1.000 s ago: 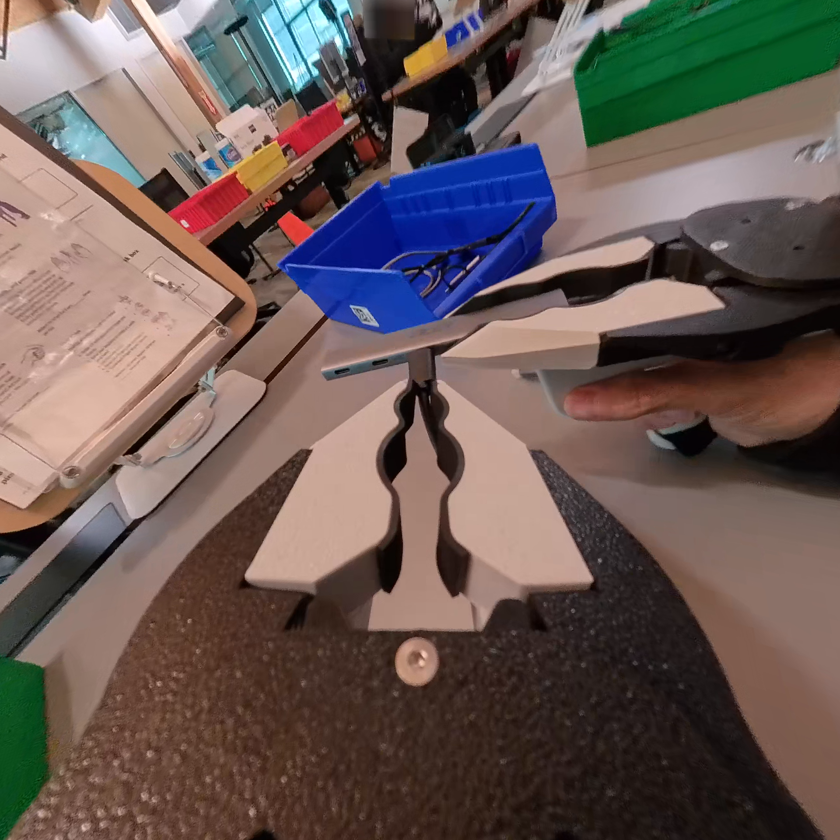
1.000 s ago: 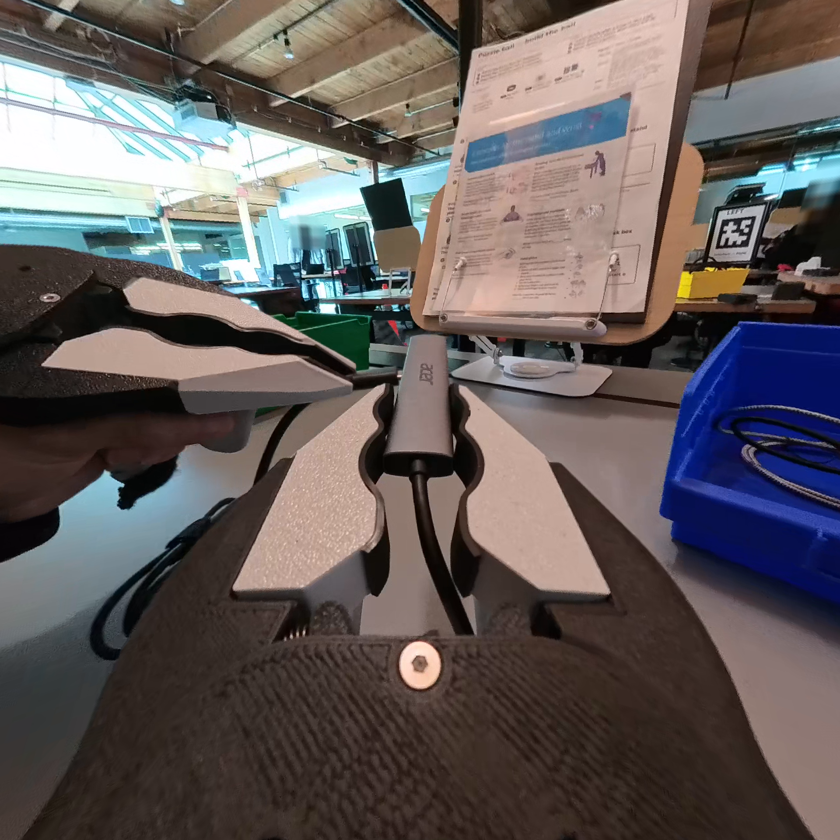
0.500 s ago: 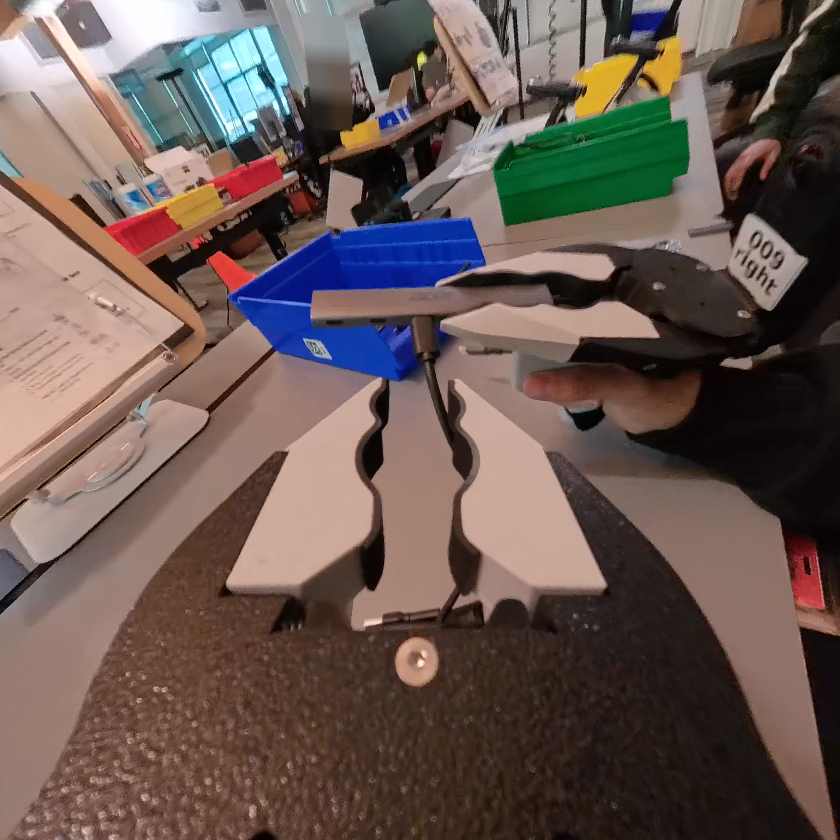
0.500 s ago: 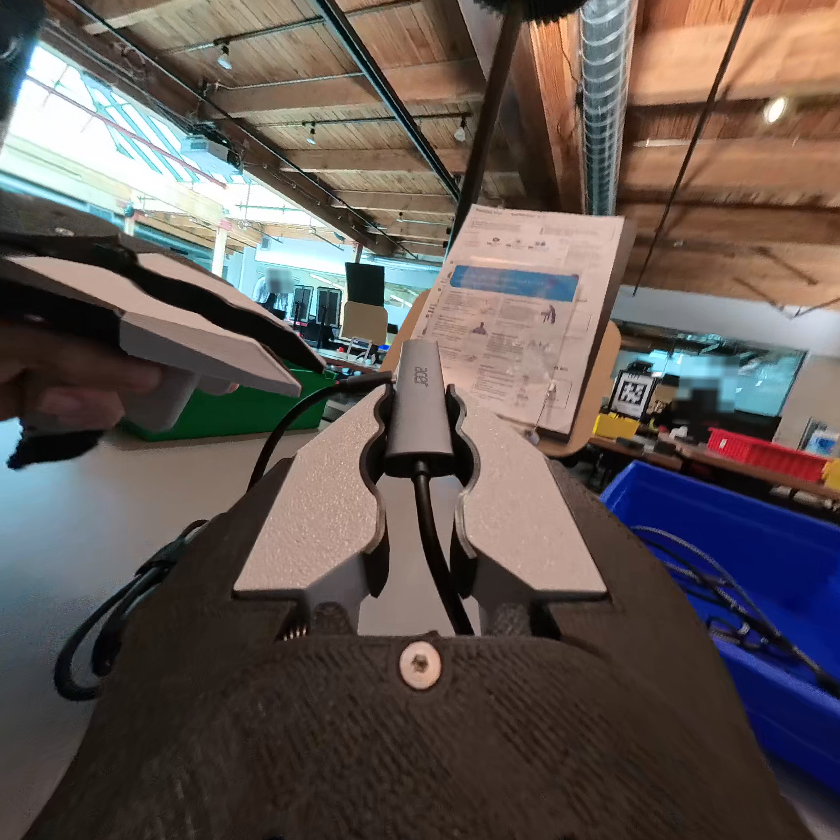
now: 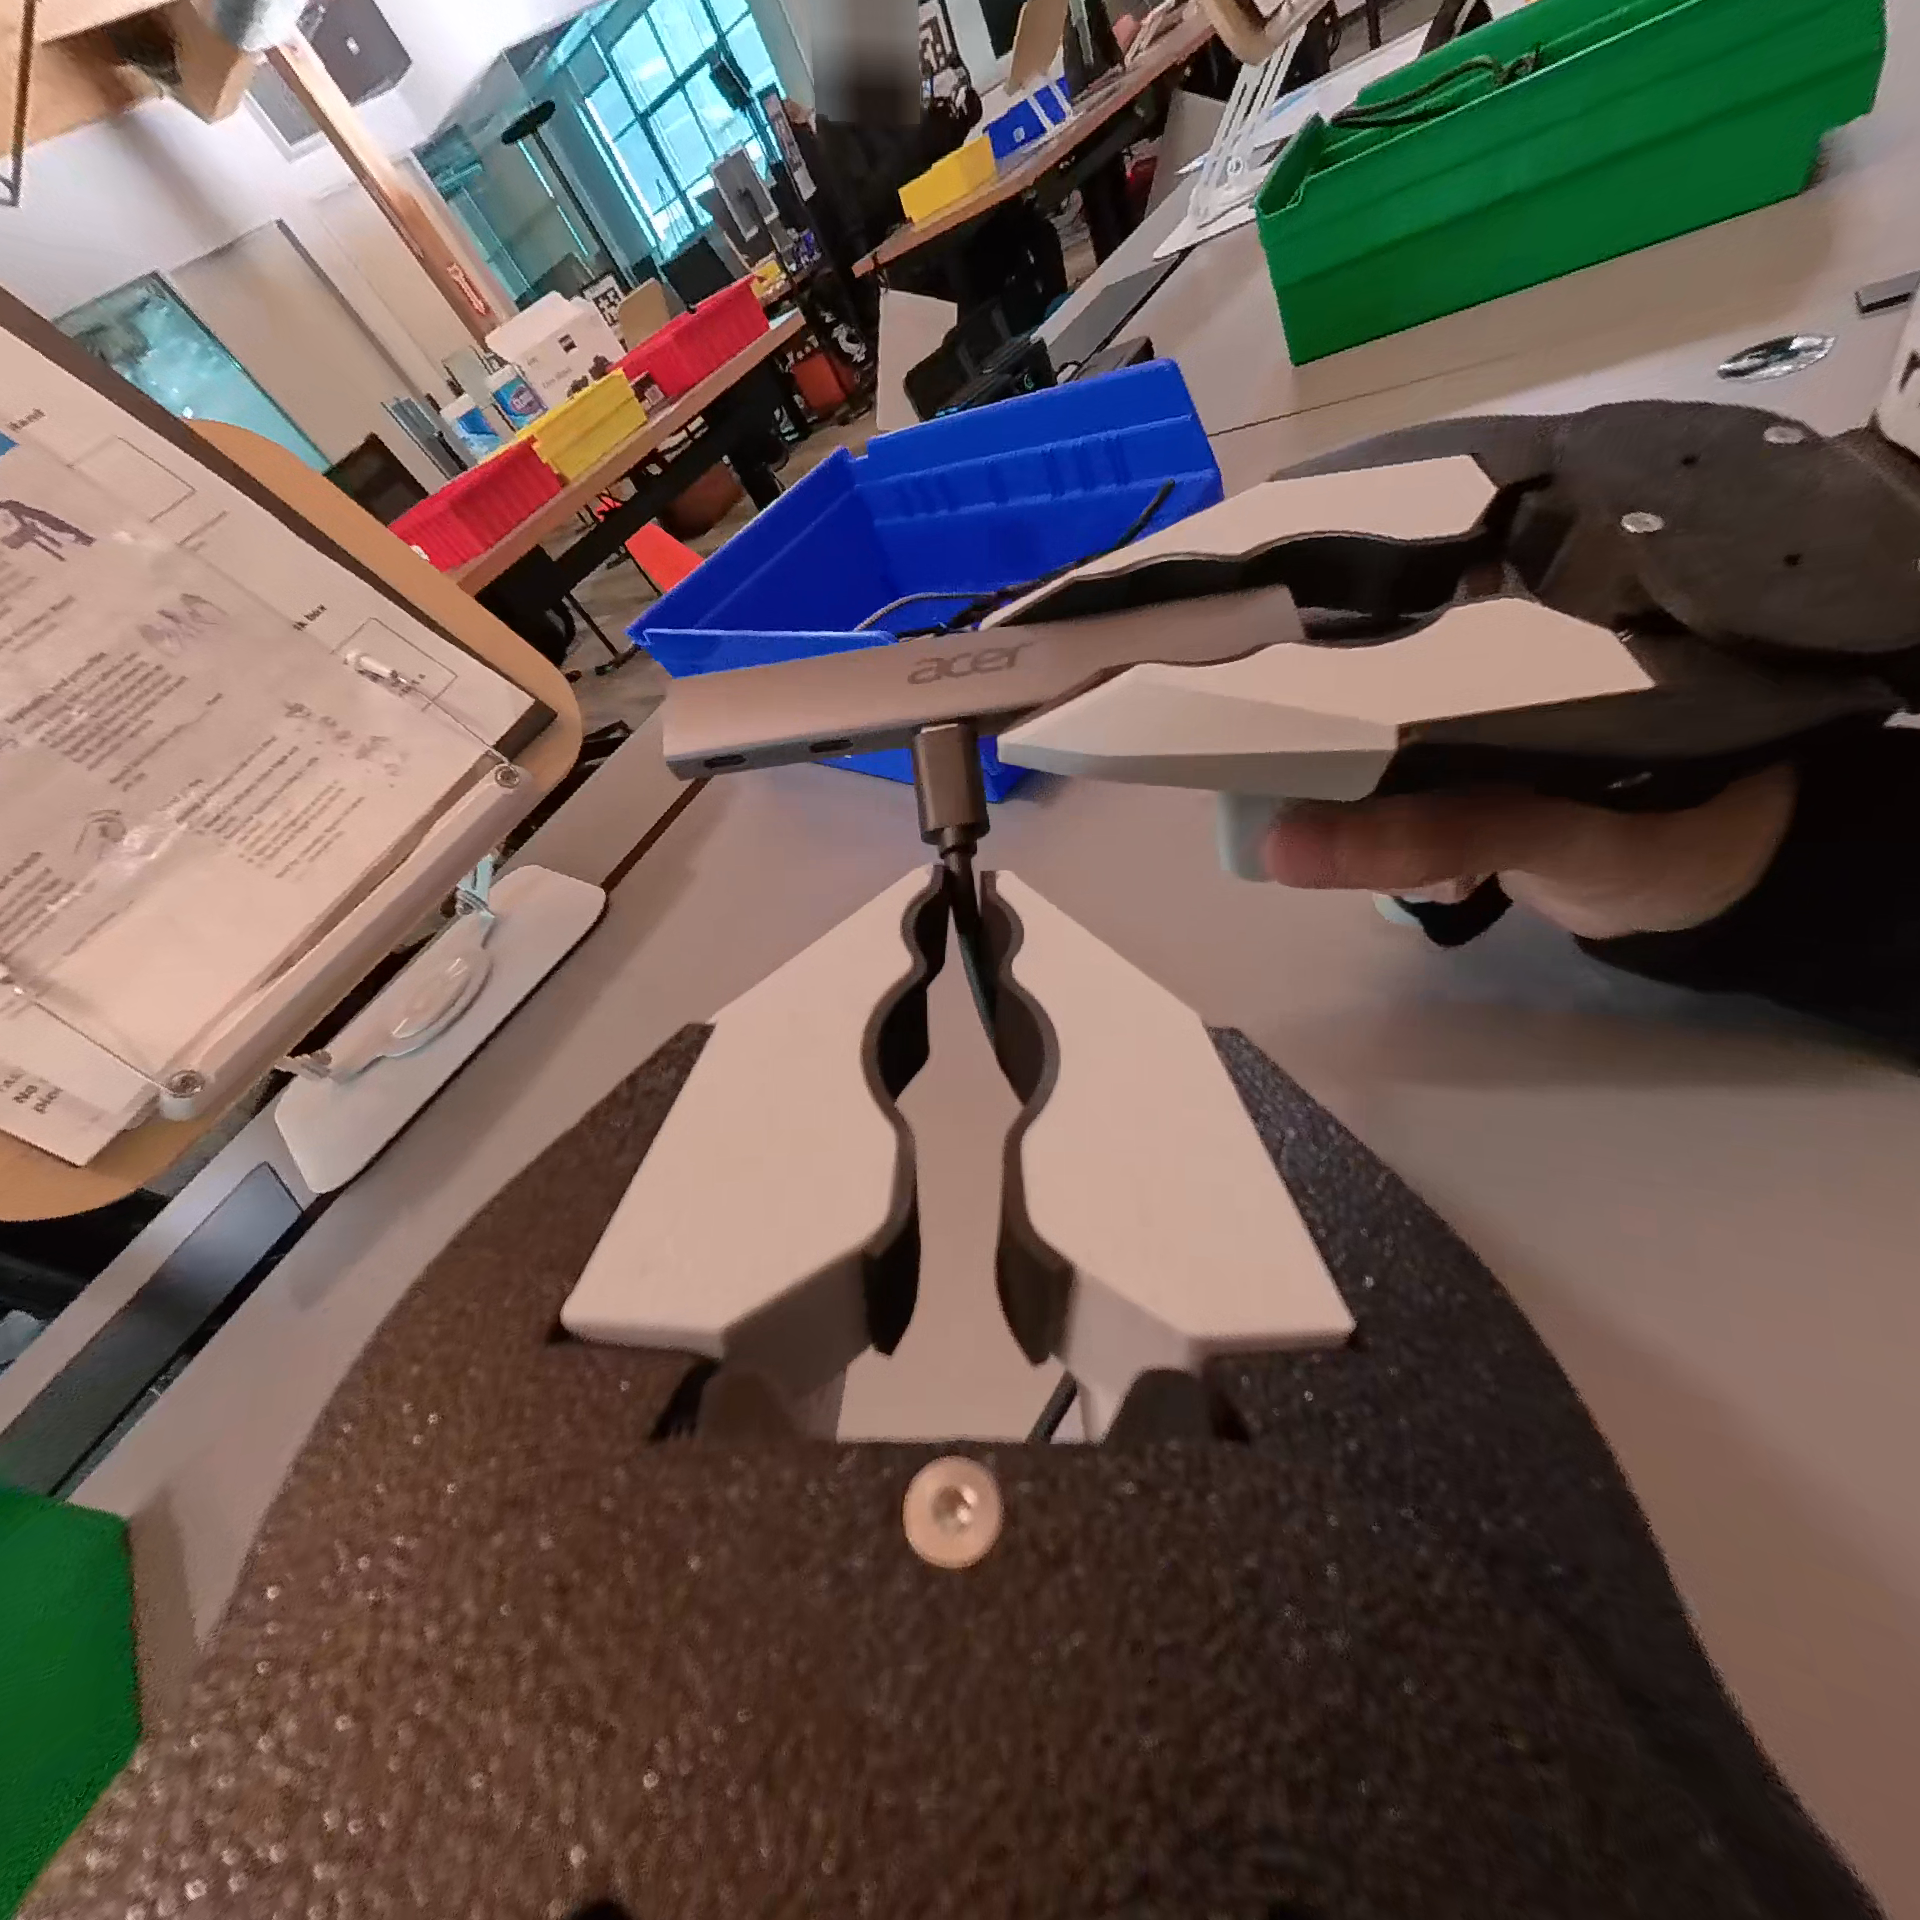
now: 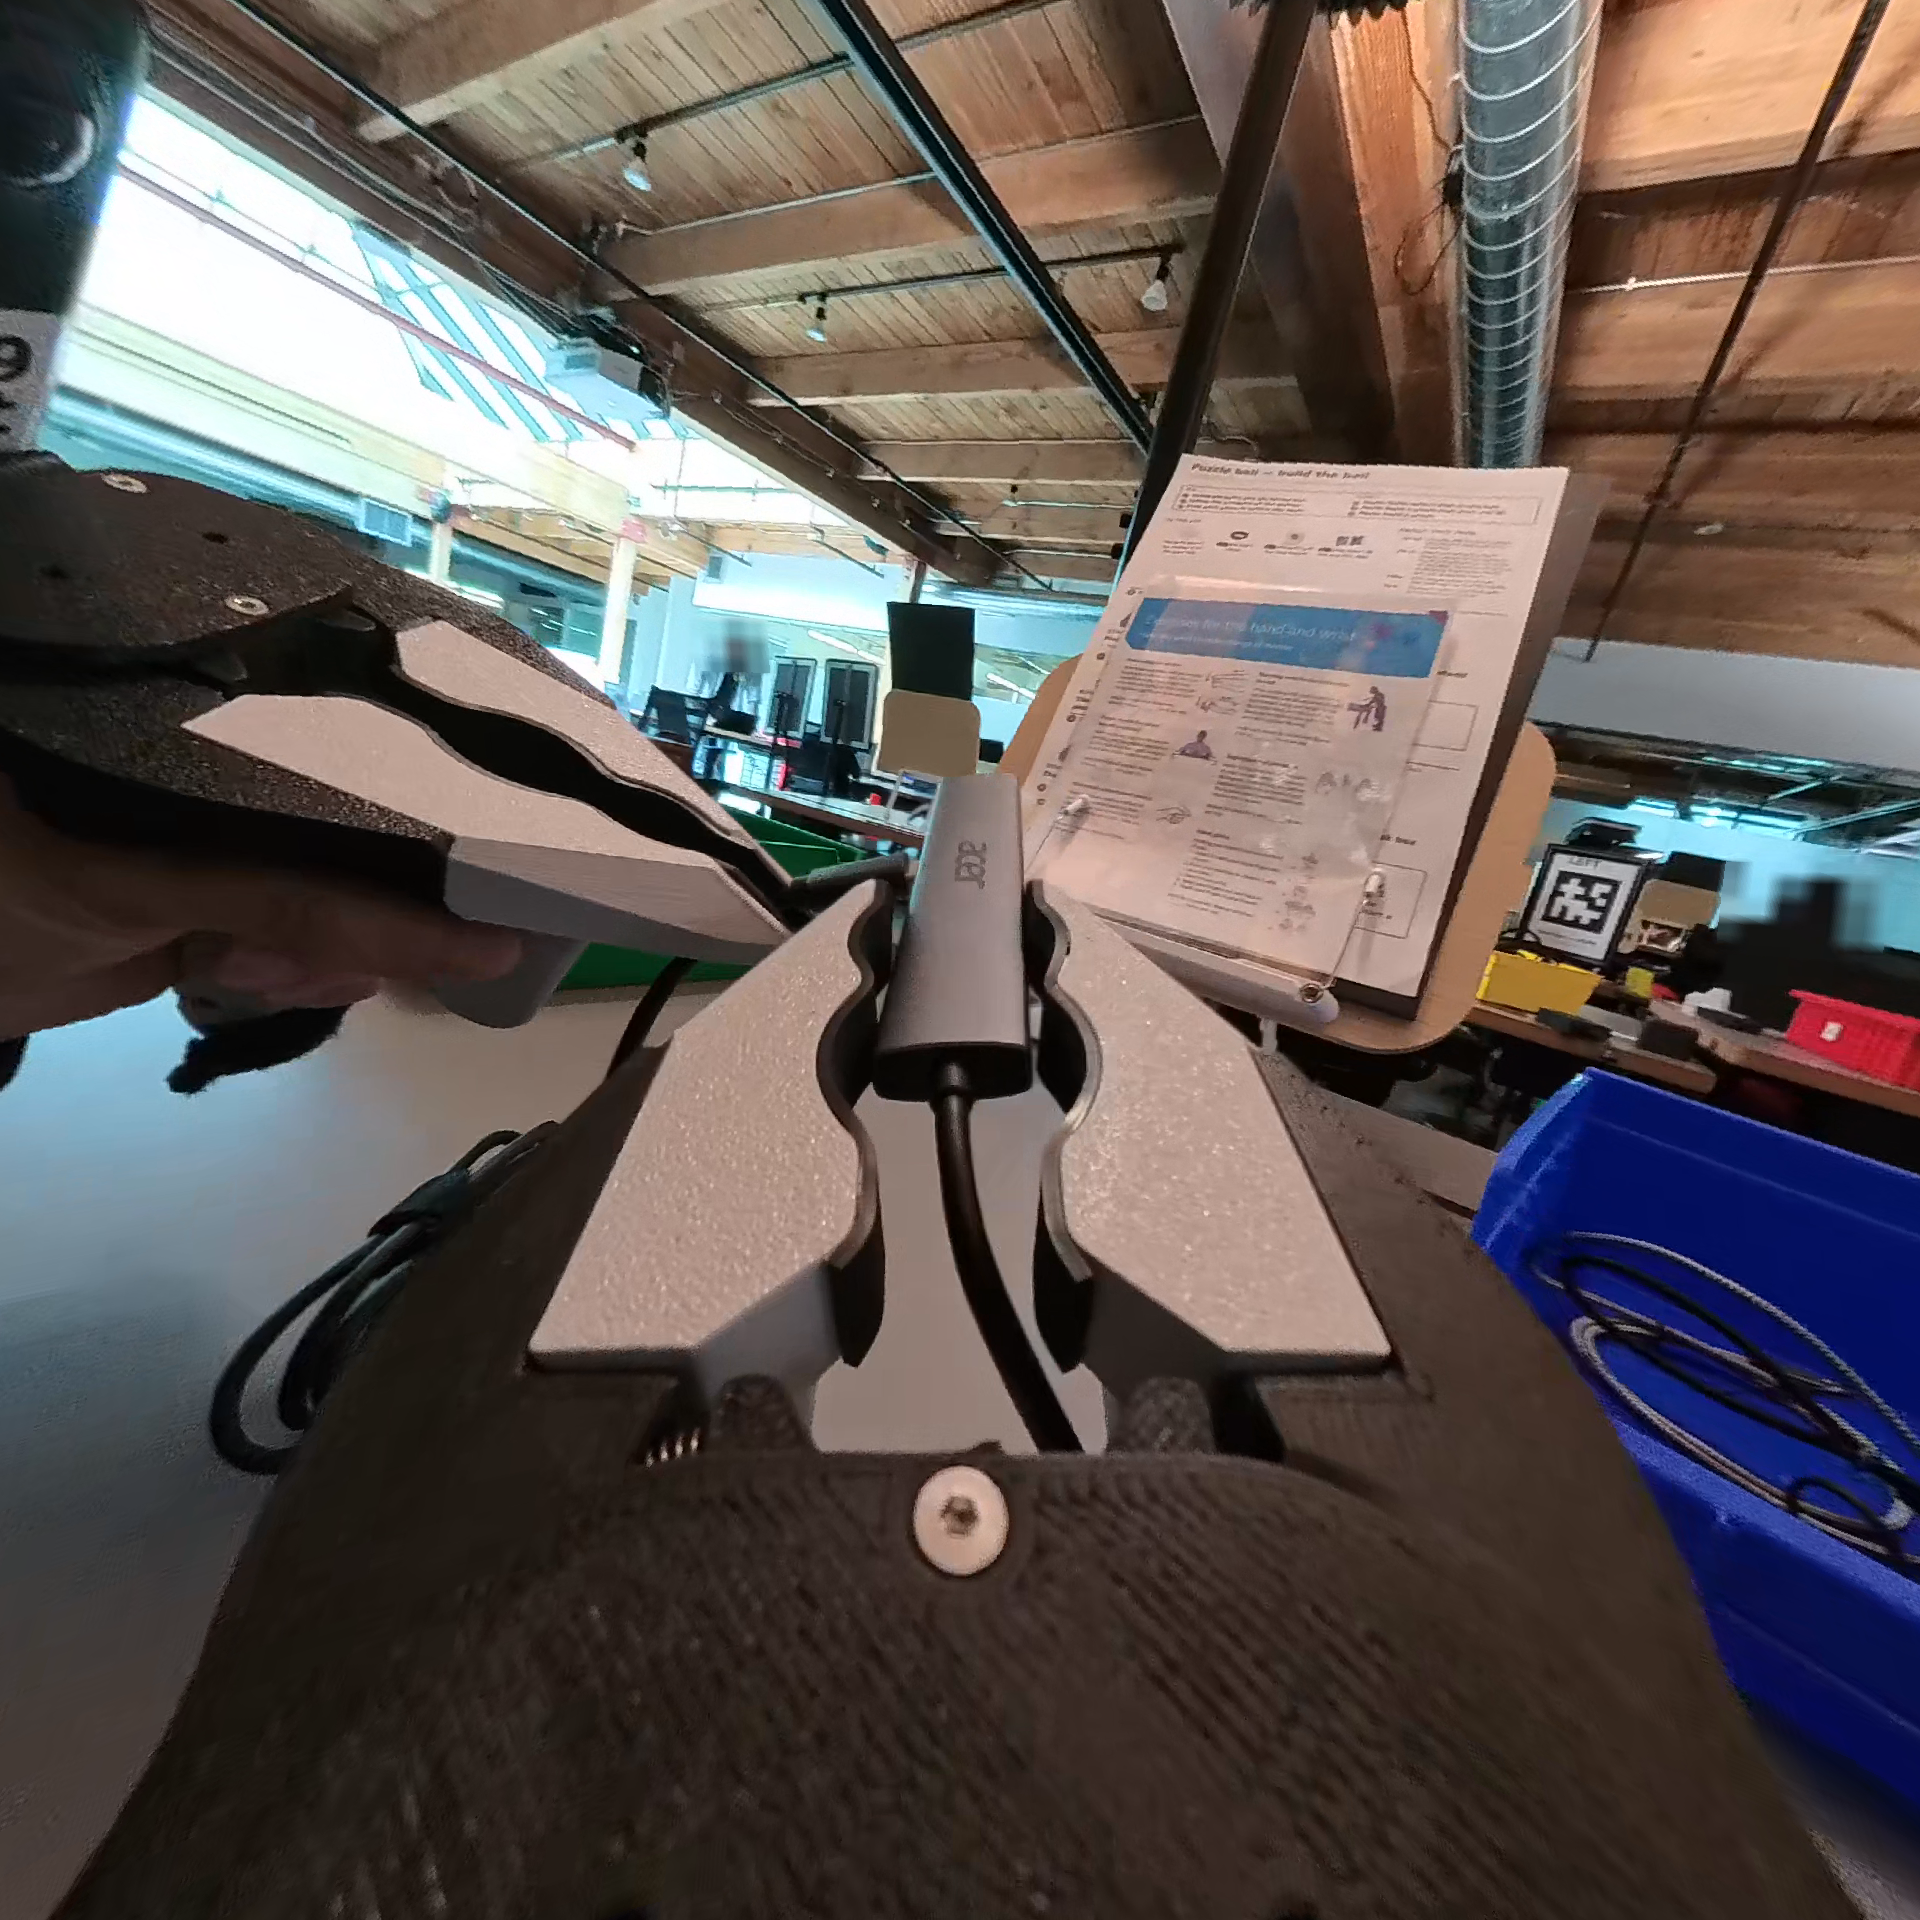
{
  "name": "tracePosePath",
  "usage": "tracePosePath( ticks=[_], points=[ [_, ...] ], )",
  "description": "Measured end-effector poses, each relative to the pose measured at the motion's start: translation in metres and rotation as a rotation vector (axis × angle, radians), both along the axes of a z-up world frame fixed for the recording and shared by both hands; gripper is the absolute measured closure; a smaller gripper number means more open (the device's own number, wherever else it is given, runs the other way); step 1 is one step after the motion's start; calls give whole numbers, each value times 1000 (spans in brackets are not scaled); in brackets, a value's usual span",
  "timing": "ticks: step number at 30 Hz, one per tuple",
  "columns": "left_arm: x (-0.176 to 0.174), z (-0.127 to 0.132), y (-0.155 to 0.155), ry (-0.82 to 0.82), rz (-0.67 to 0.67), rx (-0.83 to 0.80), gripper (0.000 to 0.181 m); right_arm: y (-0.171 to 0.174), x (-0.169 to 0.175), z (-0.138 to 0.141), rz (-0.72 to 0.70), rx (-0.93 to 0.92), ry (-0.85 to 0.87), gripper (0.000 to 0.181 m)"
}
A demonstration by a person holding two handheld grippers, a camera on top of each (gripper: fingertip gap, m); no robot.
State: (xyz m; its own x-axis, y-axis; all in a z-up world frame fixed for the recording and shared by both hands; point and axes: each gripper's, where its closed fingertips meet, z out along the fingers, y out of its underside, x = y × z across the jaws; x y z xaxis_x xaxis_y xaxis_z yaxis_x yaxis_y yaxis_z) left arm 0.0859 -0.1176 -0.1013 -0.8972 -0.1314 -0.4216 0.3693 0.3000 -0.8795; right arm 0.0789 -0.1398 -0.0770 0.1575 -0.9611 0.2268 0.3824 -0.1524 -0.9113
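The right claw (image 6: pixel 956 914) clamps a grey hub (image 6: pixel 961 935) above the surface (image 5: pixel 1507 1195); the left claw (image 5: pixel 961 894) pinches its plugged-in cable (image 5: pixel 971 935).

Grey table (image 5: pixel 1558 1195), blue bin (image 5: pixel 935 582), document stand (image 5: pixel 436 997)

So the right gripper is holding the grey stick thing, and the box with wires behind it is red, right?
Almost. The right gripper does hold the grey hub, but the box with wires behind it is blue, not red. The left wrist view shows it plainly.
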Motion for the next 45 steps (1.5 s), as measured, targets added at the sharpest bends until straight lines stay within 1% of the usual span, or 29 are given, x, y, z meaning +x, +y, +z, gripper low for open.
tracePosePath(
  ticks=[3, 7, 9, 12, 14, 18, 21, 25, 29, 31, 33, 35, 38, 43, 45],
  points=[
    [1, 0, 1, 28, -16, 16, 179, 0, 1, -1, 11, 22, 19, 157],
    [1, -1, 2, 21, -30, 54, 179, -1, 5, -4, 14, 45, 51, 159],
    [2, -1, 3, 7, -21, 57, 179, -1, 5, -4, 2, 25, 54, 159],
    [5, -1, 3, -35, 6, 60, 180, -1, 7, -7, 25, 50, 80, 158],
    [8, -2, 2, -58, 30, 76, 180, -1, 8, -8, 7, 46, 85, 158],
    [4, 1, 1, -35, 12, 60, 180, -2, 8, -8, 40, 82, 93, 158],
    [6, -2, 2, -89, 37, 94, 180, -1, 10, -11, 30, 54, 113, 158],
    [8, -4, 2, -54, 9, 103, 181, 1, 11, -13, 24, 23, 121, 158],
    [10, -7, 3, -56, -4, 115, 181, 3, 11, -14, 9, -8, 122, 157],
    [10, -5, 2, -19, -28, 79, 181, 2, 11, -13, 1, 3, 117, 157],
    [8, -1, -2, 34, -62, 10, 180, -4, 11, -10, -16, 60, 102, 158],
    [5, 2, -6, 66, -91, -63, 178, -9, 9, -7, 2, 113, 94, 159],
    [0, 7, -8, 39, -89, -155, 177, -13, 6, -4, -5, 141, 72, 159],
    [2, 11, -5, 20, -56, -193, 174, -12, 6, -5, -20, 114, 72, 159],
    [0, 10, -5, 18, -65, -189, 177, -11, 6, -4, -21, 108, 68, 159]
  ],
)
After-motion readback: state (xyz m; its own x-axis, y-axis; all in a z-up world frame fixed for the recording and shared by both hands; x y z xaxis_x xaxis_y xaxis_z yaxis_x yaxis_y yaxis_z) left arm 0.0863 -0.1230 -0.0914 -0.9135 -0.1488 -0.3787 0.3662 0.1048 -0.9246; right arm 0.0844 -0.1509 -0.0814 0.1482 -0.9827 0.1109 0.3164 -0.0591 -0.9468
